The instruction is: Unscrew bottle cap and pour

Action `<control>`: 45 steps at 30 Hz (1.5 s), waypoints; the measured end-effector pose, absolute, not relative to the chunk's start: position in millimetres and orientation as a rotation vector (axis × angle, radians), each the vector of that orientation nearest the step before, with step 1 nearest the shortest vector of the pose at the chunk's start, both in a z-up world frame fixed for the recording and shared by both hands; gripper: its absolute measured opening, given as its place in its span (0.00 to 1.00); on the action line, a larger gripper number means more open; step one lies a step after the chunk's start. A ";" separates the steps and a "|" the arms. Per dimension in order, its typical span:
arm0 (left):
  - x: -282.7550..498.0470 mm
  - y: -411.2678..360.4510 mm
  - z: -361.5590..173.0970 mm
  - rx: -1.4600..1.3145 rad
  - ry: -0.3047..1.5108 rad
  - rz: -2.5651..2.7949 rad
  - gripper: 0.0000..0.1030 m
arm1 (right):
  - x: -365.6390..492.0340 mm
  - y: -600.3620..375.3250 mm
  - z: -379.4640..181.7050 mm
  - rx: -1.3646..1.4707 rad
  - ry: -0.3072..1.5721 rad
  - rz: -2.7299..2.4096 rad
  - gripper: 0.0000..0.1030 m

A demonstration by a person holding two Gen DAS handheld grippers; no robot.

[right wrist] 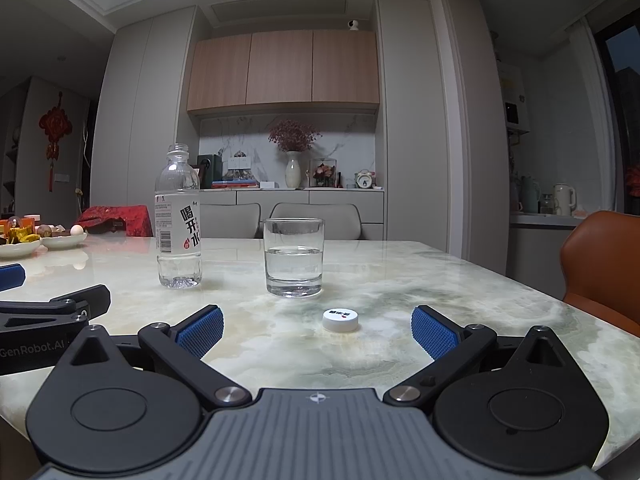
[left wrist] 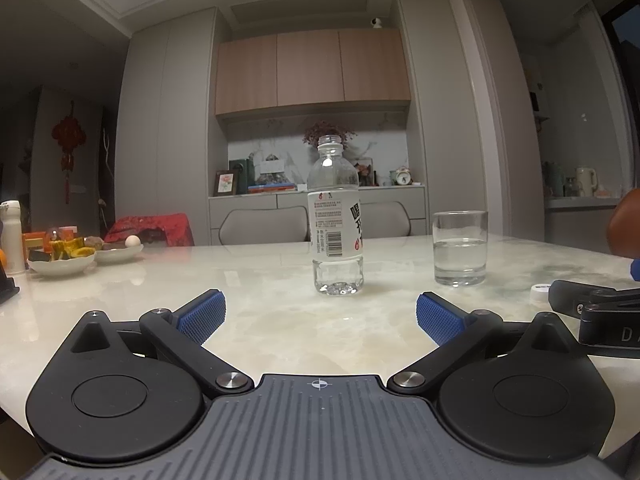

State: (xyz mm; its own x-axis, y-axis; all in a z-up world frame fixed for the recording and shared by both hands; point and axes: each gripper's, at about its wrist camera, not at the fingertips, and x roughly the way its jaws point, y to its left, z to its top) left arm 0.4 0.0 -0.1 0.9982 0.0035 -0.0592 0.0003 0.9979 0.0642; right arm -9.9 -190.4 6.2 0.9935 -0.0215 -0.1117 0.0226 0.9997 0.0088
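Note:
A clear plastic bottle (left wrist: 337, 216) with a white label stands upright and uncapped on the marble table, nearly empty; it also shows in the right wrist view (right wrist: 178, 220). A glass (left wrist: 459, 248) about half full of water stands to its right, seen too in the right wrist view (right wrist: 293, 257). The white cap (right wrist: 340, 319) lies on the table in front of the glass, between the right gripper's fingers; its edge shows in the left wrist view (left wrist: 539, 293). My left gripper (left wrist: 320, 316) is open and empty, short of the bottle. My right gripper (right wrist: 318, 330) is open and empty.
Plates of food (left wrist: 64, 258) and a white flask (left wrist: 12, 236) sit at the table's far left. Grey chairs (left wrist: 262, 224) stand behind the table, an orange chair (right wrist: 600, 256) at its right edge. The left gripper's body (right wrist: 52, 312) lies left of the right one.

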 end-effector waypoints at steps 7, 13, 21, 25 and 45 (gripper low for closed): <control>5.0 -0.3 -0.9 0.070 0.067 -0.002 1.00 | -8.2 -190.3 7.1 0.010 0.112 -0.023 1.00; 6.0 -0.3 -1.9 0.074 0.075 -0.006 1.00 | -6.4 -189.4 4.8 0.006 0.119 -0.026 1.00; 6.6 0.9 0.4 0.061 0.115 -0.018 1.00 | -2.7 -190.3 6.0 -0.001 0.159 -0.018 1.00; 9.0 1.5 1.4 0.070 0.143 -0.025 1.00 | 0.1 -190.7 8.4 -0.004 0.191 -0.007 1.00; 33.9 2.0 41.6 0.134 0.185 -0.083 1.00 | 57.5 -222.7 52.2 0.065 0.363 0.156 1.00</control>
State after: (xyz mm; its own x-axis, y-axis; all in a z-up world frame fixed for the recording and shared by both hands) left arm 33.9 1.9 41.6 0.9796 -0.0696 -0.1886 0.0943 0.9877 0.1248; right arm 57.5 -222.7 52.2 0.9231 0.1637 -0.3480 -0.1403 0.9859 0.0916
